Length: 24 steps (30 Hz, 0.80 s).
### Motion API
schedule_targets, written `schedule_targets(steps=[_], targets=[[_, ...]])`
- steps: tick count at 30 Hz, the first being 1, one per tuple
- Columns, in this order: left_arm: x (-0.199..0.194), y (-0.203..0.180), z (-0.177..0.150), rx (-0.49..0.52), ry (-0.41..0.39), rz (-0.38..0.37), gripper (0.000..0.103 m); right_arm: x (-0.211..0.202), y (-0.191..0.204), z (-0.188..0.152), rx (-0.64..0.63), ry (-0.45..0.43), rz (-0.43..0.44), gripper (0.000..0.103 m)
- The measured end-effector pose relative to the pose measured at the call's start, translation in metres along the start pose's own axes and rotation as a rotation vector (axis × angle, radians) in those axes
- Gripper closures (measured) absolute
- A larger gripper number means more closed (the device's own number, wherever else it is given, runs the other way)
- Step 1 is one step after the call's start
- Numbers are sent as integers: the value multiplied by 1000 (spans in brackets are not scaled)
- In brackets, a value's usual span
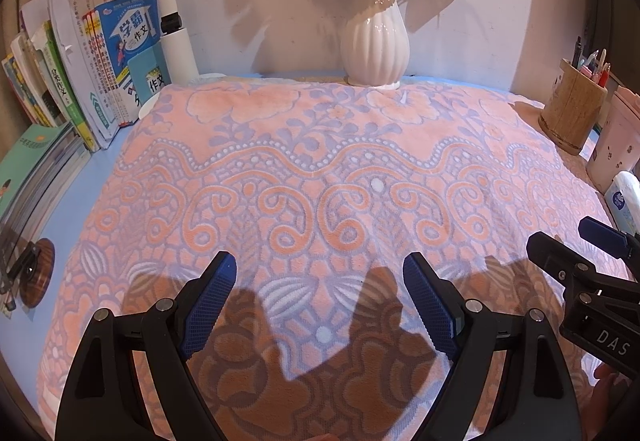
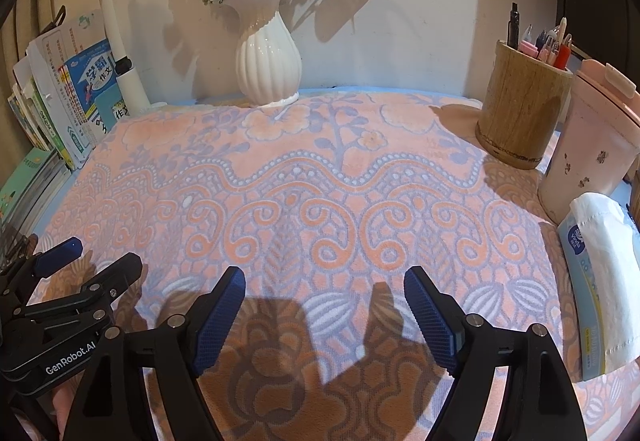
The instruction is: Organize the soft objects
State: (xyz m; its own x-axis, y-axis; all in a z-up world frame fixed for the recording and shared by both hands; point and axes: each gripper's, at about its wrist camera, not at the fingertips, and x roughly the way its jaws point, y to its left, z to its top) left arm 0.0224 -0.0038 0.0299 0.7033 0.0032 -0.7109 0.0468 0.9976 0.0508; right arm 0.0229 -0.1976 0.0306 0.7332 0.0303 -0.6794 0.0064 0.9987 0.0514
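So the towel (image 1: pixel 320 177) is spread flat over pretty much the whole desk, straight ahead of and below both tongs, long side running left to right with the far edge up against the white vase (image 1: pixel 374 49). My left gripper (image 1: pixel 320 305) and right gripper (image 2: pixel 324 309) are both gaping wide with nothing in them, hanging side by side over the near edge. Neither hand is really closer, left covers the left half, right the right half. I'm guessing the next bit is pinching the 2 near corners to fold it away from me.
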Motion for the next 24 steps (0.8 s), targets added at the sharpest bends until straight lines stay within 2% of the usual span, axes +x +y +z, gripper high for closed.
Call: schedule_targets(steps=[24], targets=[[0,-1,0,4,2,-9,18,0,0,0,-2,2,-1,22]])
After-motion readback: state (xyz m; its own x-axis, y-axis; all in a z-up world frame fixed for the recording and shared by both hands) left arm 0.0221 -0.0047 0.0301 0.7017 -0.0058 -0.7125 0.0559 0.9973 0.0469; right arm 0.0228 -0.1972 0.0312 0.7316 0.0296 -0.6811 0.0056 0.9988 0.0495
